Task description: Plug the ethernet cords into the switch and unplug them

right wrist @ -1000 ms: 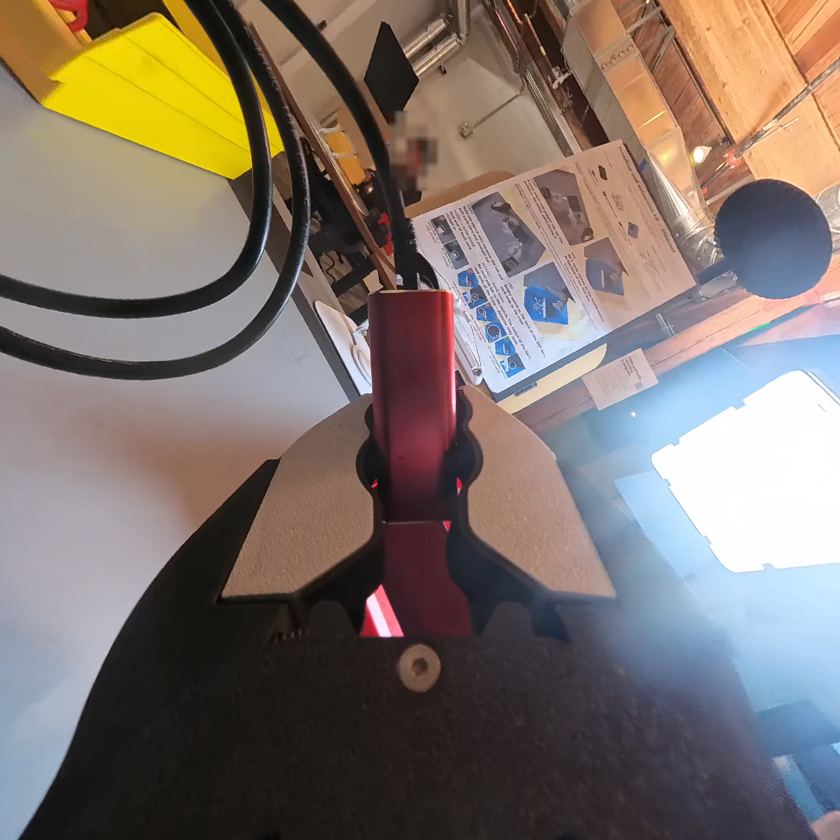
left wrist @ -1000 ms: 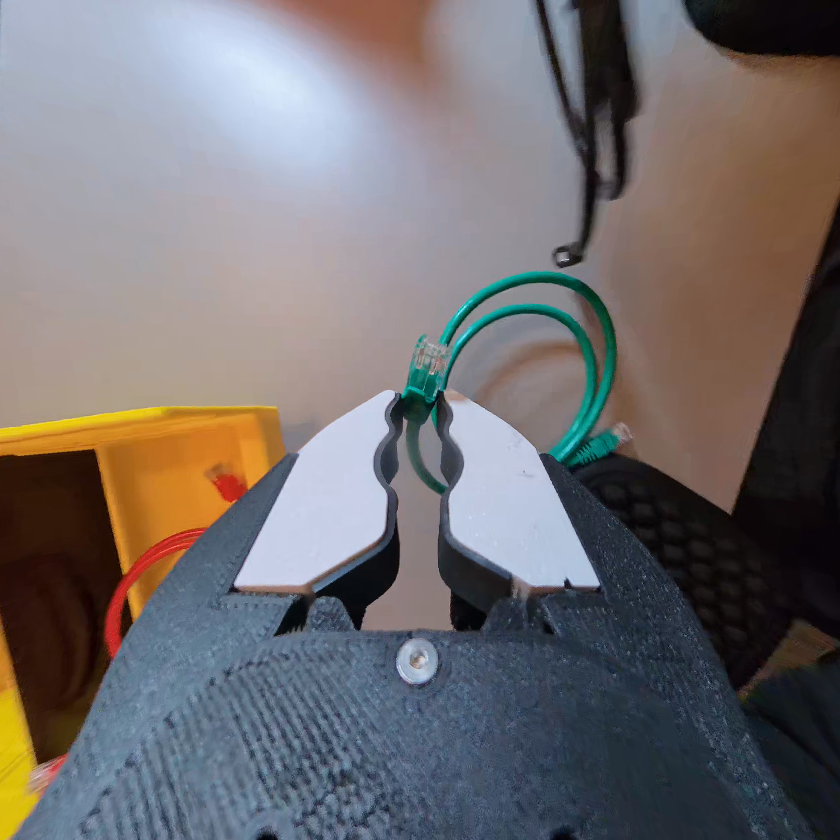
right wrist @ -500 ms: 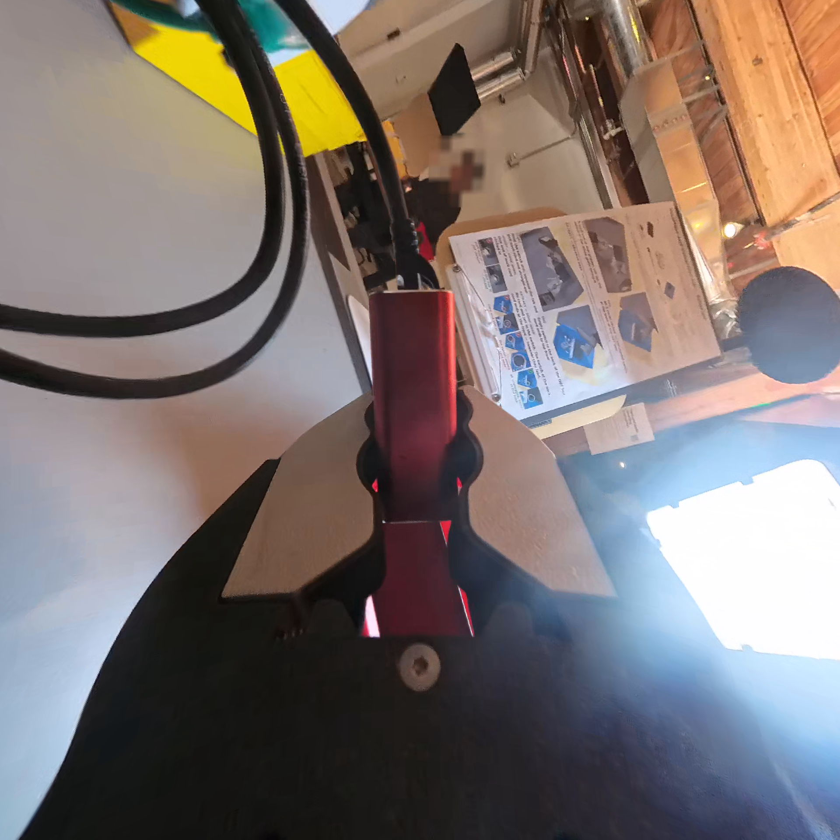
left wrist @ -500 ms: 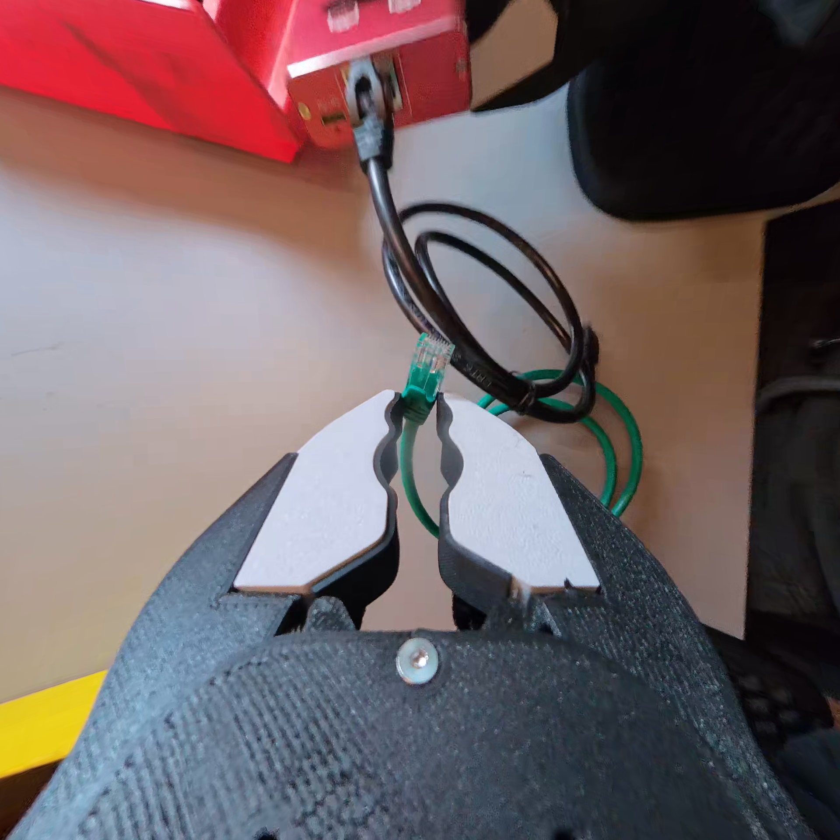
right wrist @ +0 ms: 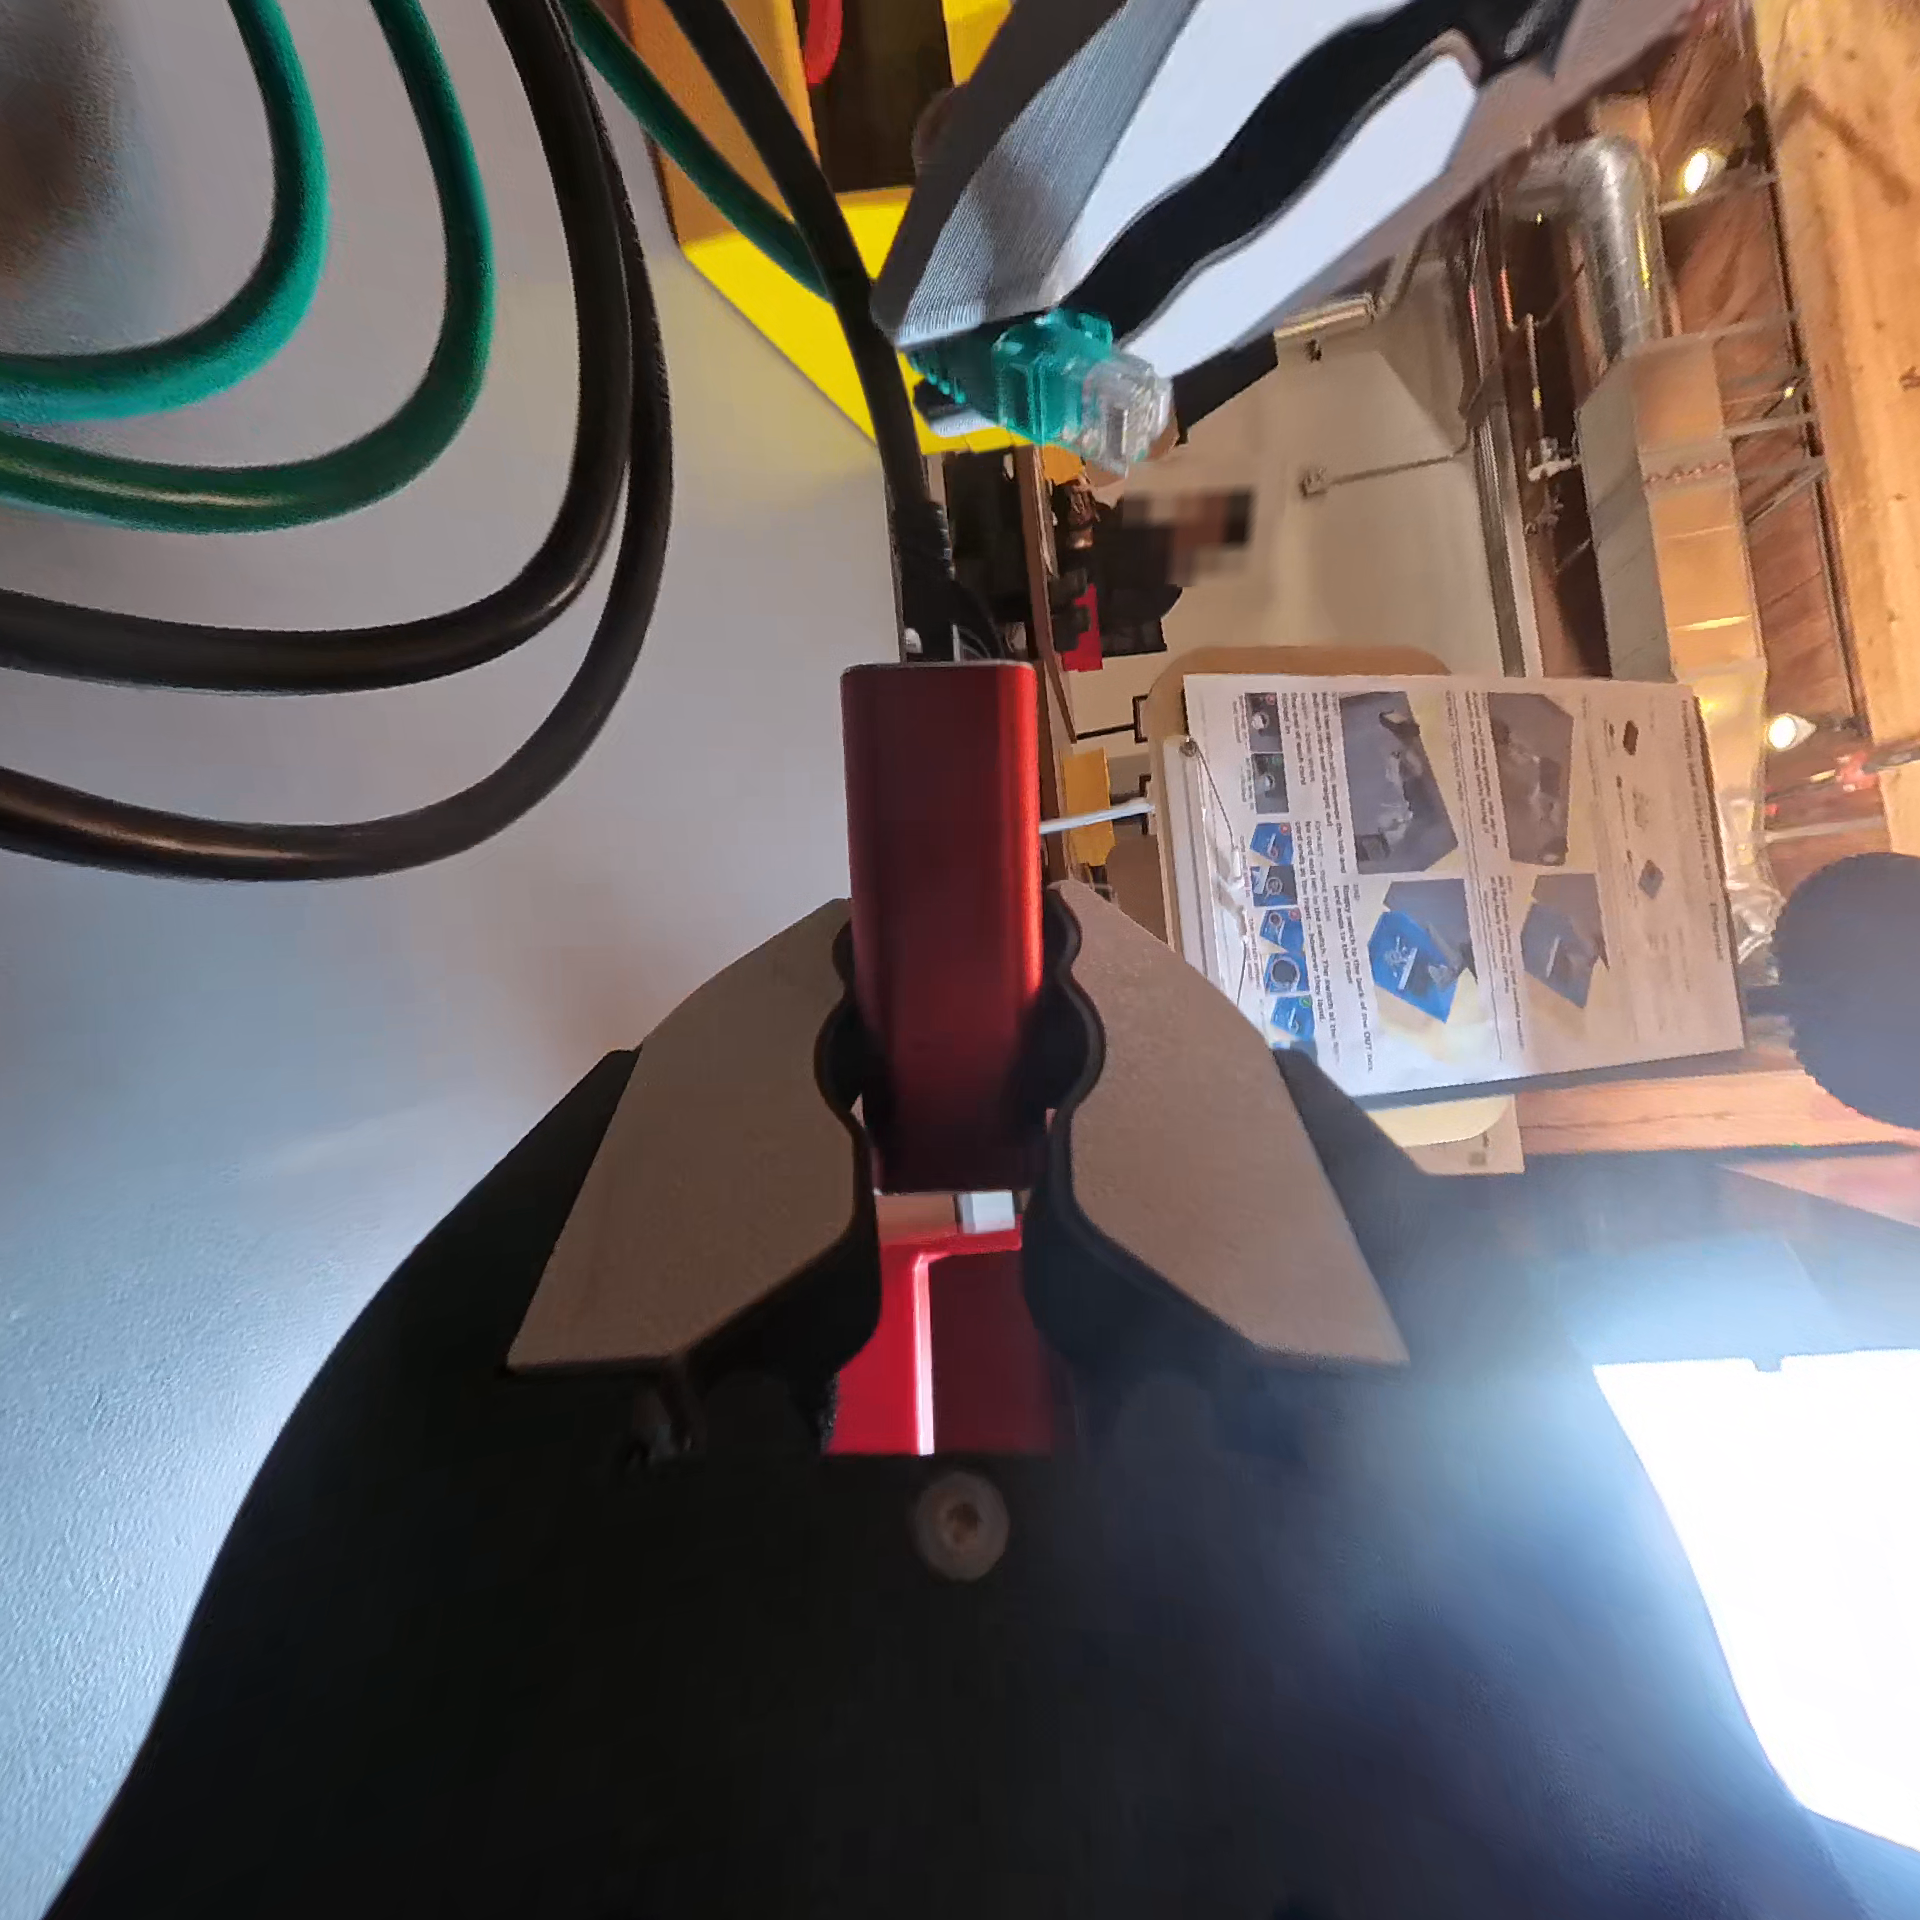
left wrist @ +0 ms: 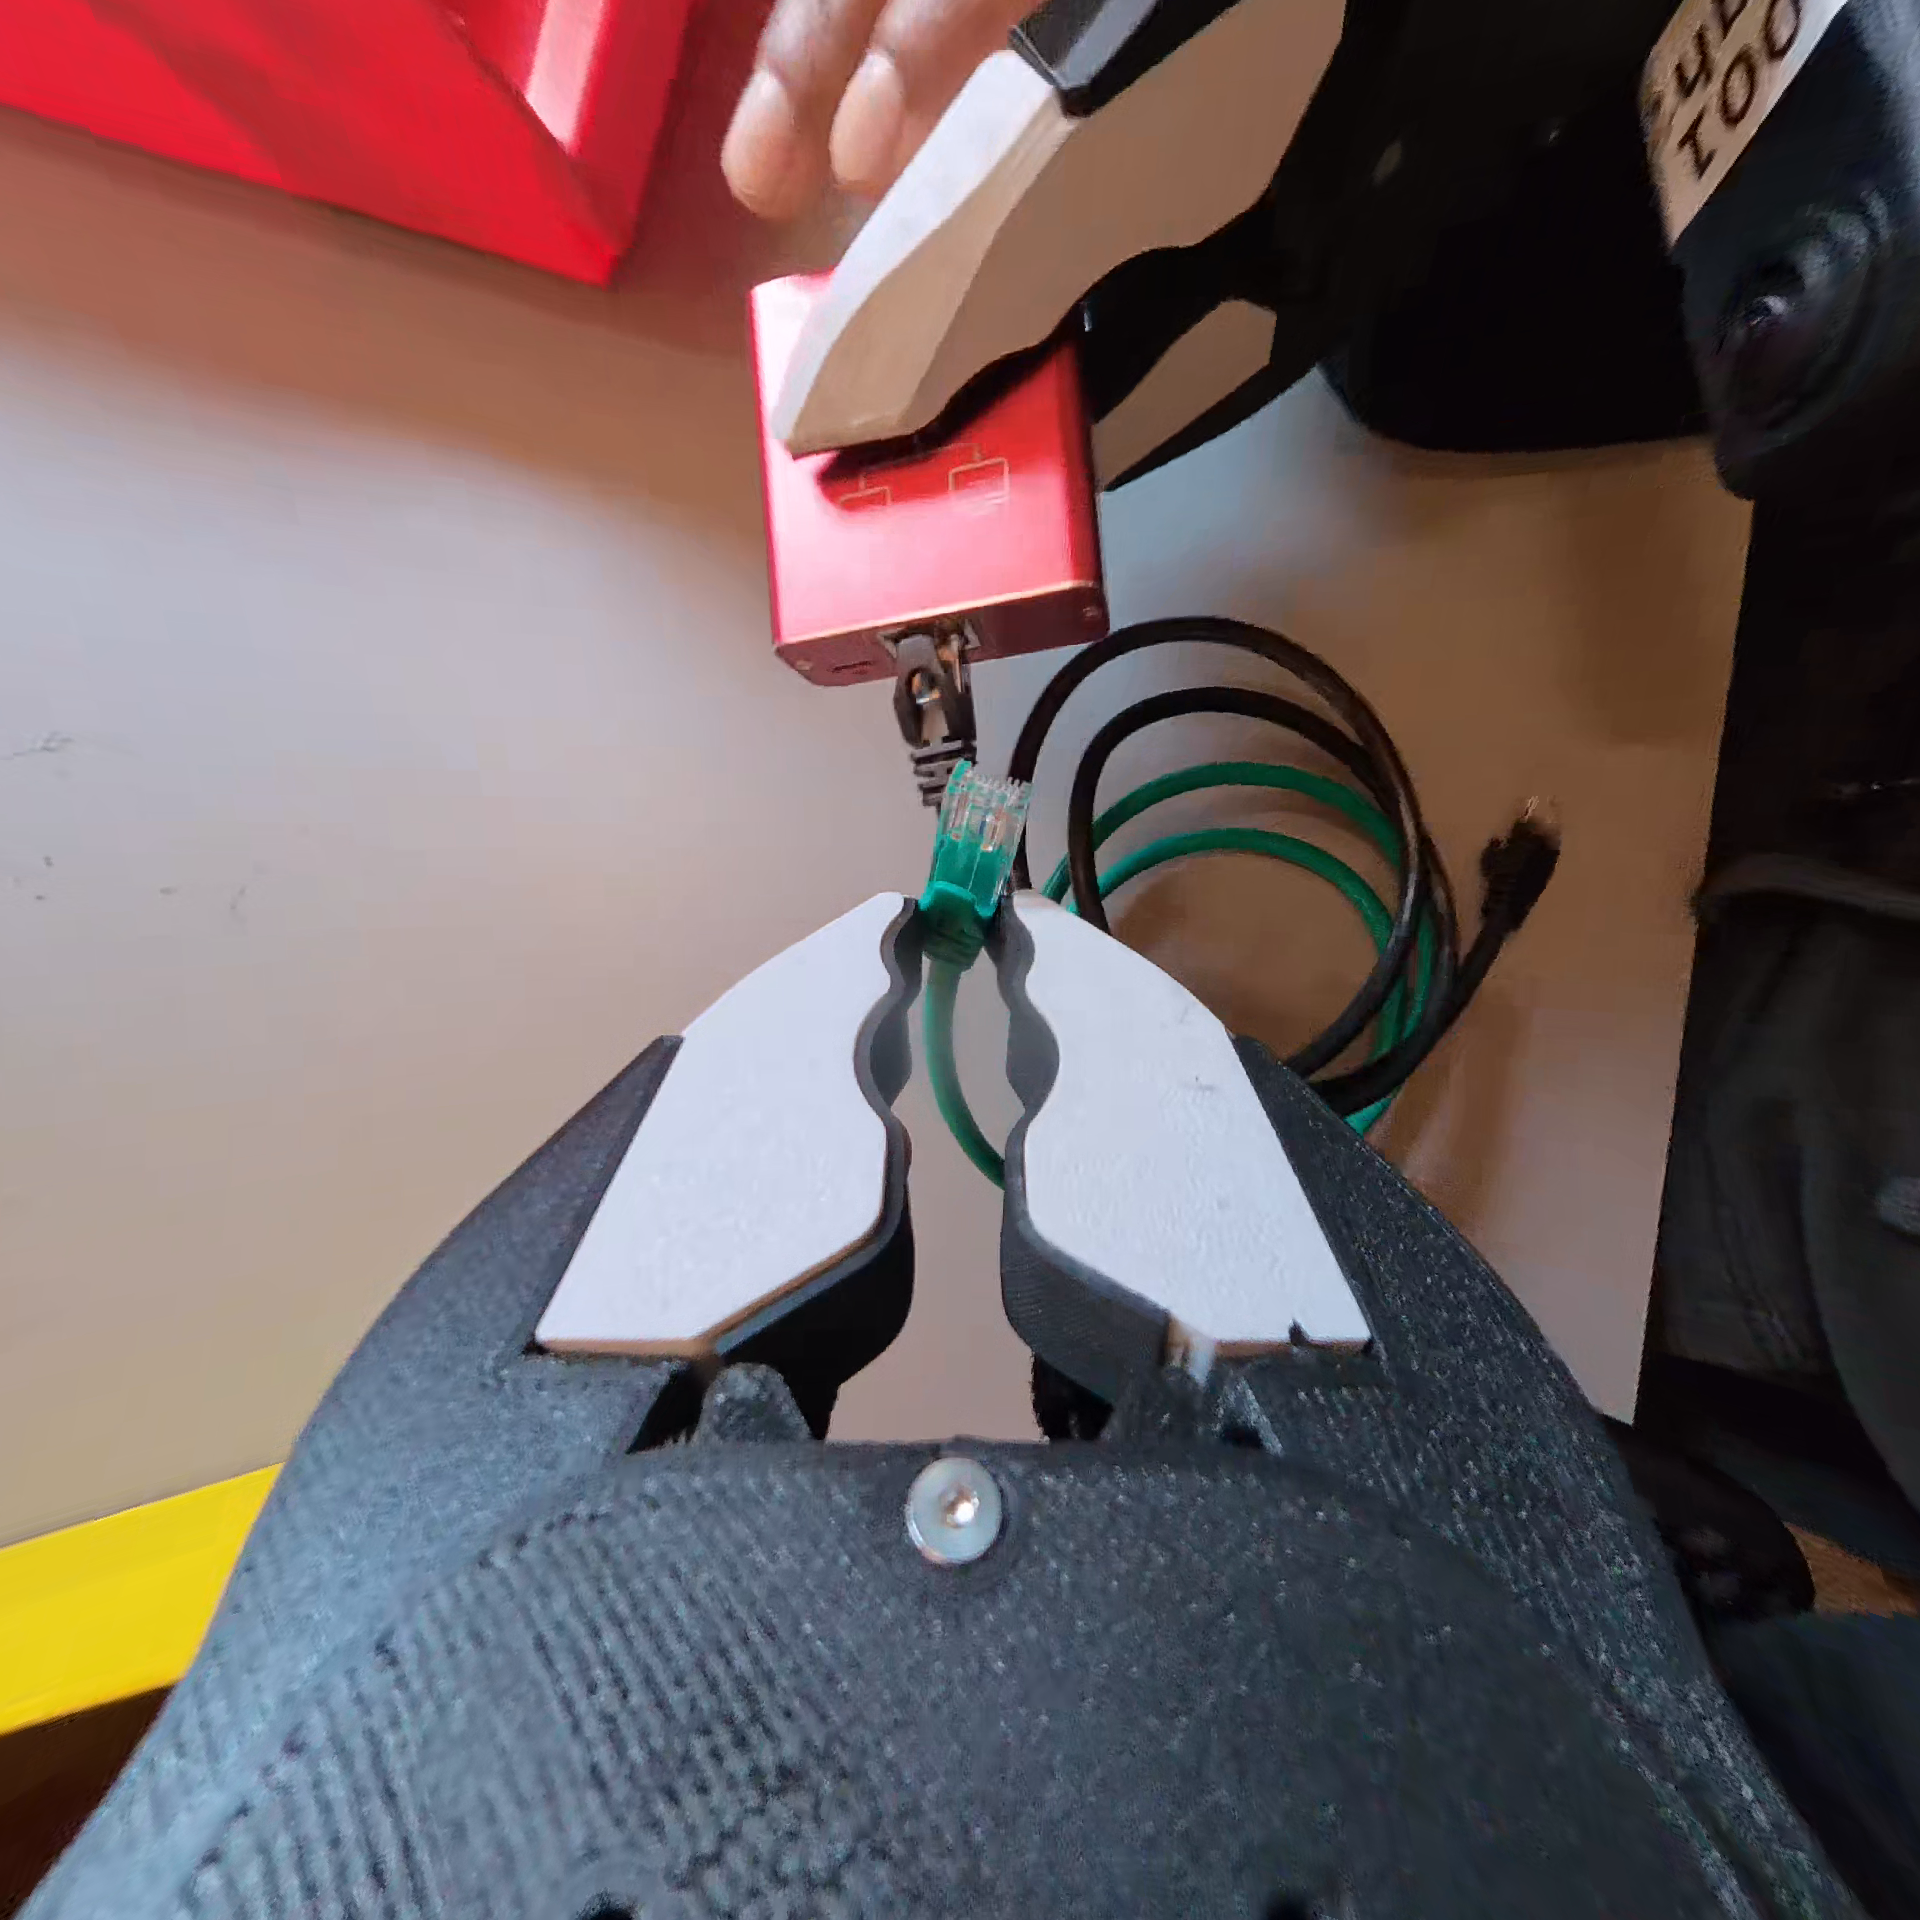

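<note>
My left gripper (left wrist: 961, 906) is shut on the green ethernet cord's plug (left wrist: 977, 831), with the clear tip pointing forward. The red switch (left wrist: 925, 499) hangs just beyond it, held by my right gripper (right wrist: 945, 914), which is shut on the switch (right wrist: 940, 883). A black ethernet cord (left wrist: 1226, 686) is plugged into the switch's near end; its plug (left wrist: 935, 717) sits just behind the green tip. The green cord (left wrist: 1299, 831) coils on the table under the black loops. In the right wrist view the green plug (right wrist: 1081, 384) and left gripper (right wrist: 1195, 208) show above the switch.
A red box (left wrist: 364, 114) stands on the table at the far left. A yellow bin (left wrist: 125, 1579) is at the near left, also in the right wrist view (right wrist: 790, 281). A person's fingers (left wrist: 831, 114) and dark clothing (left wrist: 1818, 935) are at the right. A poster board (right wrist: 1507, 883) stands beyond the table. The grippers' ends are close to 8 centimeters from one another.
The switch has come closer and turned its flat face toward the left gripper. The green plug now sits just short of the switch's port end. Both grips are unchanged.
</note>
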`<action>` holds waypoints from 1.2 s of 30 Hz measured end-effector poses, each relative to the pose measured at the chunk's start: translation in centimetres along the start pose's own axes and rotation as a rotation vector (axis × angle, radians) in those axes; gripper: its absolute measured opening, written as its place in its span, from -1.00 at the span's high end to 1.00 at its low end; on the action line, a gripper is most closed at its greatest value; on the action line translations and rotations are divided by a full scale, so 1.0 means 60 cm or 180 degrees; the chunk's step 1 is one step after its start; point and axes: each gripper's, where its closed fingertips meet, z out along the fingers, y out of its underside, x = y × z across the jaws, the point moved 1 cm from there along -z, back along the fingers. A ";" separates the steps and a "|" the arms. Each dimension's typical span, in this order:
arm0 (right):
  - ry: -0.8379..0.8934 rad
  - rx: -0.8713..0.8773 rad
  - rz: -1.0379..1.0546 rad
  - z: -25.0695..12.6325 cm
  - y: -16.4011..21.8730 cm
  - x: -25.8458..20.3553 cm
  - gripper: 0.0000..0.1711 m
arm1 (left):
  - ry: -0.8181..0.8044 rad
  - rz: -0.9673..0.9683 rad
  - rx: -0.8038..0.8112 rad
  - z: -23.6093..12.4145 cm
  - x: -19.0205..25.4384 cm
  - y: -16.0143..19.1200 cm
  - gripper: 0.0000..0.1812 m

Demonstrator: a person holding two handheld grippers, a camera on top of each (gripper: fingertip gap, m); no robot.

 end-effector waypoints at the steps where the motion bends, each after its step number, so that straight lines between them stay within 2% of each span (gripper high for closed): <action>1: 0.0026 -0.0015 0.0069 -0.002 0.005 0.003 0.66 | 0.0032 -0.0047 0.0129 -0.004 -0.005 -0.004 0.85; 4: 0.0162 -0.0018 0.0453 -0.011 0.026 0.026 0.66 | 0.0021 -0.0150 0.0421 -0.022 -0.030 -0.002 0.85; 6: 0.0300 -0.0013 0.0743 -0.019 0.040 0.050 0.66 | 0.0071 -0.0158 0.0270 -0.020 -0.039 0.028 0.84; 7: 0.0354 0.0049 0.0910 -0.024 0.042 0.061 0.66 | 0.0135 -0.0059 0.0227 -0.017 -0.035 0.040 0.74; 9: 0.0395 0.0290 0.1433 -0.034 0.037 0.081 0.66 | 0.0319 0.0212 0.0464 -0.018 -0.020 0.035 0.60; 12: 0.0218 0.0970 0.2303 -0.050 0.002 0.109 0.66 | 0.0531 0.0274 0.1269 -0.043 -0.008 -0.021 0.57; 15: -0.0199 0.1786 0.3193 -0.065 -0.049 0.133 0.66 | 0.0335 0.0266 0.2083 -0.068 -0.017 -0.087 0.56; 17: -0.0369 0.2238 0.3675 -0.072 -0.074 0.150 0.66 | 0.0405 0.0418 0.2492 -0.080 0.008 -0.122 0.54; 19: -0.0527 0.2536 0.4062 -0.073 -0.089 0.158 0.66 | 0.0329 0.0612 0.2712 -0.086 0.028 -0.147 0.56; 22: -0.0669 0.2660 0.4427 -0.065 -0.087 0.155 0.66 | 0.0202 0.0683 0.2718 -0.083 0.038 -0.160 0.63; 26: -0.1074 0.2467 0.4578 -0.056 -0.074 0.130 0.62 | 0.0203 0.0532 0.2377 -0.064 0.026 -0.144 0.73; 28: -0.1277 0.2158 0.4475 -0.049 -0.062 0.111 0.61 | 0.0166 0.0497 0.2222 -0.059 0.017 -0.133 0.74; 33: -0.1298 0.1650 0.4072 -0.045 -0.035 0.082 0.60 | 0.0138 0.0495 0.2210 -0.083 0.012 -0.123 0.75; 36: -0.1293 0.1558 0.3763 -0.044 -0.046 0.078 0.57 | 0.0154 0.0575 0.2104 -0.083 0.020 -0.117 0.75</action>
